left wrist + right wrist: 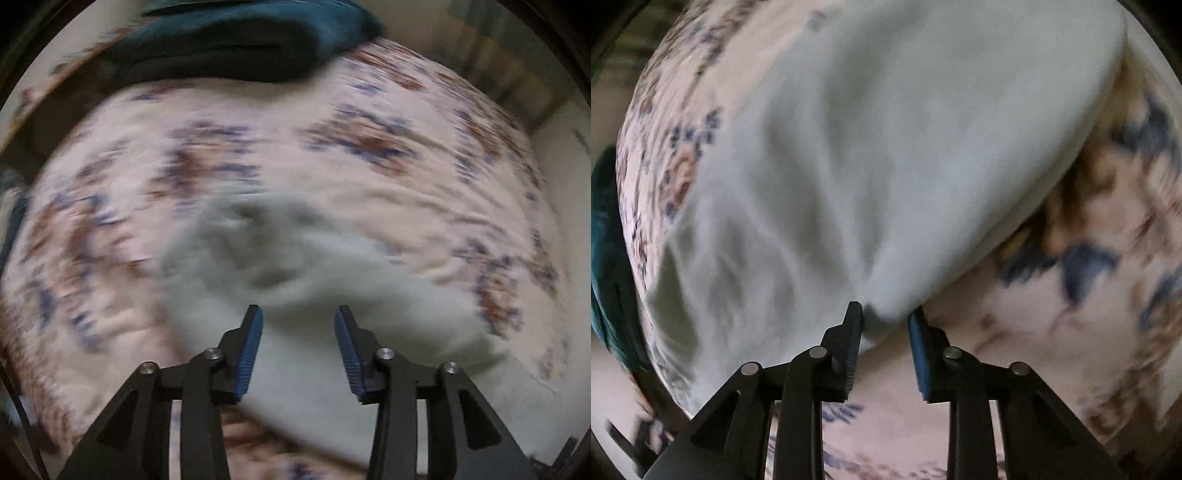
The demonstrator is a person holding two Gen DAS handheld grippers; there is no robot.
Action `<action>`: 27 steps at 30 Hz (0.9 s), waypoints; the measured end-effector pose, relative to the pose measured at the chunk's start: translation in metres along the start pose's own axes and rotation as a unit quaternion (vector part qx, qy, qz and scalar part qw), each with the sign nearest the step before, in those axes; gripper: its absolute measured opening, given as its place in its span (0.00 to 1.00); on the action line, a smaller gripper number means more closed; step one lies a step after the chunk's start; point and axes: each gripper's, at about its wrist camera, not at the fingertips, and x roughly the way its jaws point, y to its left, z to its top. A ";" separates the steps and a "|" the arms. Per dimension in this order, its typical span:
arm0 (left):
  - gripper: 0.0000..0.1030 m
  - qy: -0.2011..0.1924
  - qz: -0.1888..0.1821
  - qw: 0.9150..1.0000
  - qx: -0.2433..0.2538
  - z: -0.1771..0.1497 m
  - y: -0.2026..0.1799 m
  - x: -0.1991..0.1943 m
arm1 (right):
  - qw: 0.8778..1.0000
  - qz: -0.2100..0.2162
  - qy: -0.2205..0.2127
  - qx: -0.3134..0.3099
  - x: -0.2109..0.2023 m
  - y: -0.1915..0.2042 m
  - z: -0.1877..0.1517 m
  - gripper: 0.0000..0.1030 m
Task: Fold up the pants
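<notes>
Left wrist view: the left gripper (pixel 298 317) hovers, fingers apart, over pale grey-green fabric pants (pixel 295 258) lying on a floral-print bedsheet (pixel 406 110). Right wrist view: the right gripper (pixel 885 315) has its fingers clamped on the pants' bunched corner.

The floral bedspread (pixel 369 110) lay bare across its middle and right, open to a gripper's passage. A dark teal bundle (pixel 240 48) blocked the far left edge. The pale grey pants (pixel 295 266) covered the near centre, bunched into a low ridge just beyond the left gripper (pixel 298 314).
</notes>
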 end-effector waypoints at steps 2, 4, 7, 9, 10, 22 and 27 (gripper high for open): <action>0.38 0.023 -0.029 0.999 0.017 0.015 -0.031 0.028 | 0.997 -0.008 -0.066 -0.046 -0.045 0.023 0.008 0.43; 0.38 0.053 -0.031 0.997 0.040 0.026 -0.056 0.062 | 0.992 0.001 -0.088 -0.087 -0.062 0.052 0.022 0.69; 0.38 0.109 -0.026 0.993 0.041 0.037 -0.072 0.115 | 0.977 0.036 -0.061 -0.201 -0.045 0.122 0.052 0.69; 0.38 0.127 -0.015 0.991 0.033 0.038 -0.073 0.130 | 0.952 0.035 -0.033 -0.301 -0.018 0.171 0.064 0.69; 0.38 0.130 -0.013 0.991 0.023 0.042 -0.069 0.137 | 0.931 0.033 -0.002 -0.364 0.003 0.200 0.068 0.68; 0.38 0.112 0.014 0.994 0.014 0.051 -0.042 0.148 | 0.796 -0.044 0.060 -0.601 0.073 0.299 0.050 0.07; 0.38 0.109 0.024 0.994 0.006 0.055 -0.027 0.141 | 0.840 -0.053 0.075 -0.534 0.090 0.284 0.070 0.09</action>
